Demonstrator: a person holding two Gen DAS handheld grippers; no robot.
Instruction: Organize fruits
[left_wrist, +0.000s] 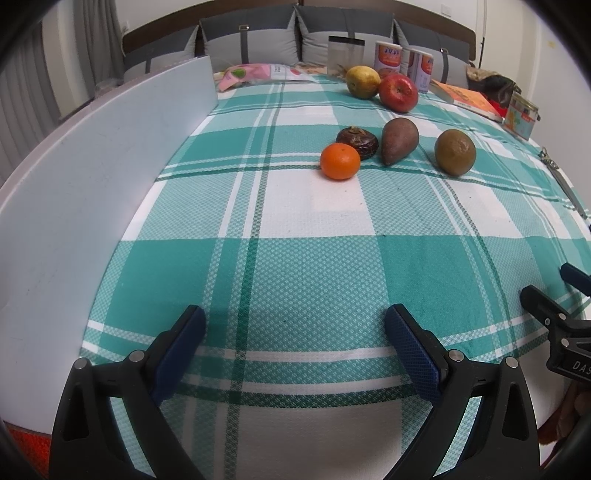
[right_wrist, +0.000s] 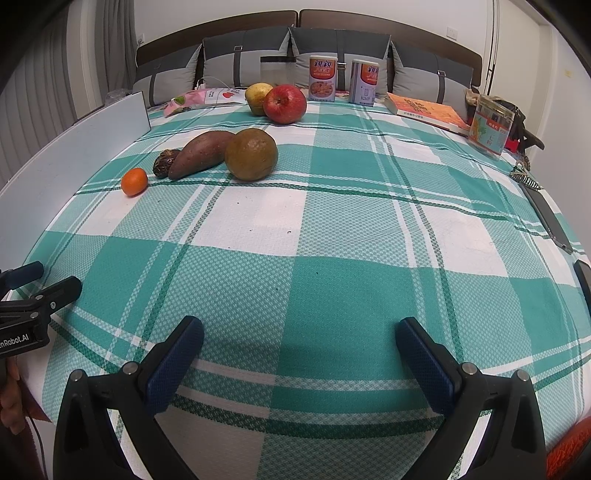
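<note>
Left wrist view: at the bottom of the frame the left gripper (left_wrist: 295, 325) is held released, jaws wide apart over bare checked tablecloth (left_wrist: 295, 266), nothing between them. The right gripper (right_wrist: 299, 336) is likewise spread and empty at the bottom of its own view.

Further up, centre-frame, a loose cluster is seen: a mandarin (left_wrist: 340, 161) nearest, a dark wrinkled fruit (left_wrist: 357, 140) just behind it and seemingly touching, a sweet potato (left_wrist: 399, 141) beside that, and a brownish round fruit (left_wrist: 455, 151) set apart to the right. Beyond, at upper centre, a yellow pear (left_wrist: 362, 81) and a red apple (left_wrist: 398, 92) are seen pressed together.

No fruit has yet been grasped. The mandarin is judged the easiest first pick; it should be approached low and squarely, so that the neighbour behind is not nudged.
</note>
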